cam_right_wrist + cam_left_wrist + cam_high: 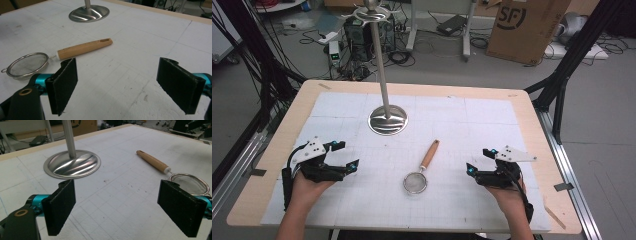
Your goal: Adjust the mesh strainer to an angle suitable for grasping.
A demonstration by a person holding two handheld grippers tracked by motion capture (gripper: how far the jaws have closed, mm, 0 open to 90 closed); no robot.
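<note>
Lying between both hands on the counter, the strainer points its wooden handle up and away toward the stand; left gripper and right gripper, jaws spread and empty, flank it about equally

A steel stand with a round base and tall pole rises at the far middle of the white gridded surface; a cardboard box sits on the floor beyond
</note>
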